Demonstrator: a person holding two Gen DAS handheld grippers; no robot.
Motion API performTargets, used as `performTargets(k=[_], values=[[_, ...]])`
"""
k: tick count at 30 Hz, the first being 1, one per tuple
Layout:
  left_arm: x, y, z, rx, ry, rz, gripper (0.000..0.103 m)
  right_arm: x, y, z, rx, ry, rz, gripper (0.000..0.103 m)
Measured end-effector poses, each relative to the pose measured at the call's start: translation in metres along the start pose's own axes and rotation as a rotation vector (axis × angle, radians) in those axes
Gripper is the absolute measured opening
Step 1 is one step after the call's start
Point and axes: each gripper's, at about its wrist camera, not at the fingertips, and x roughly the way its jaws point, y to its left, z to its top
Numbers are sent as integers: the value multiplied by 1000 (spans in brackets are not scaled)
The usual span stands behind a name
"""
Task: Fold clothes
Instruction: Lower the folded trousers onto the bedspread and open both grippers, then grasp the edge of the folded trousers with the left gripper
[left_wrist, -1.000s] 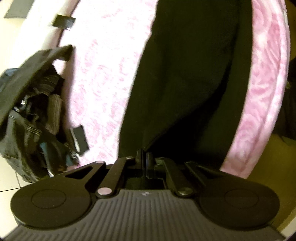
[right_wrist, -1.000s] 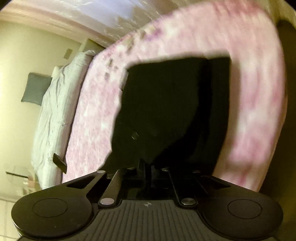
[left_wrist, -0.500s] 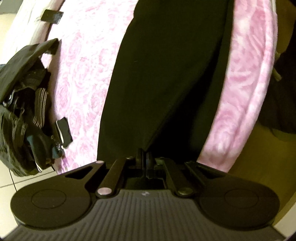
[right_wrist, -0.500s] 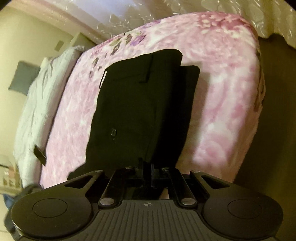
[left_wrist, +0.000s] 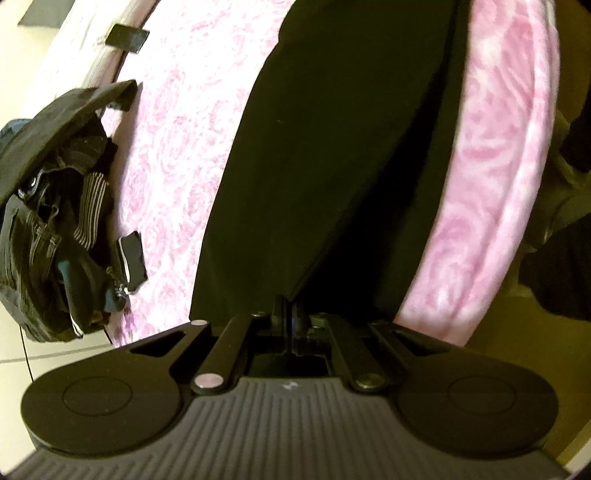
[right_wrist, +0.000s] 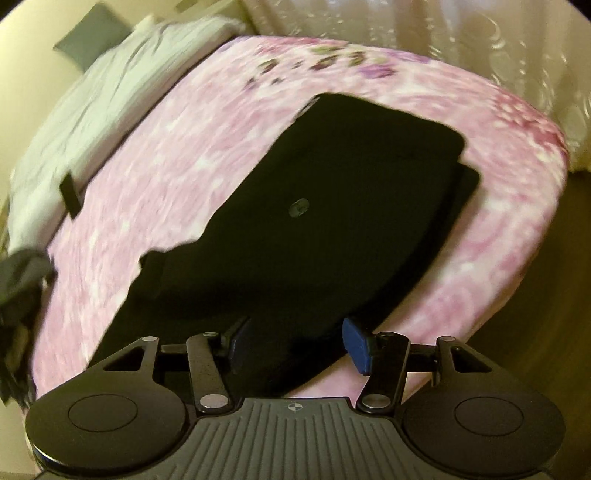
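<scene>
Black trousers (left_wrist: 332, 147) lie folded lengthwise on a pink floral bedspread (left_wrist: 177, 129). My left gripper (left_wrist: 291, 310) is shut on the trousers' near edge, which rises in a crease to the jaws. In the right wrist view the trousers (right_wrist: 332, 229) lie flat with a button showing, a lower layer sticking out on the right. My right gripper (right_wrist: 295, 345) is open, its blue pads (right_wrist: 356, 343) spread just above the near end of the cloth, holding nothing.
A heap of dark clothes and a bag (left_wrist: 55, 206) sits at the bed's left edge. A white duvet (right_wrist: 92, 96) and a grey pillow lie farther up the bed. A curtain (right_wrist: 480, 48) hangs beyond. The bed's right edge drops to a dark floor (right_wrist: 554, 295).
My right gripper was shut on the trousers and has opened, letting the cloth drop flat on the bed. My left gripper stays shut on the edge.
</scene>
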Motion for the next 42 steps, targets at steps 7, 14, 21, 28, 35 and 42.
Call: performTargets(k=[7, 14, 21, 28, 35, 42], values=[[-22, -30, -37, -67, -99, -75, 1, 17, 85, -50, -70, 45, -9, 57], [-5, -32, -62, -150, -171, -130, 6, 42, 184, -99, -190, 158, 84, 57], [7, 1, -103, -346, -202, -109, 29, 65, 263, -151, -389, 283, 173, 82], [18, 49, -167, -704, -277, -223, 33, 89, 334, -202, -691, 373, 241, 82], [82, 88, -208, -737, -243, -158, 38, 107, 381, -243, -807, 401, 285, 82], [163, 121, -201, -768, -282, -245, 43, 121, 390, -262, -867, 396, 227, 82]])
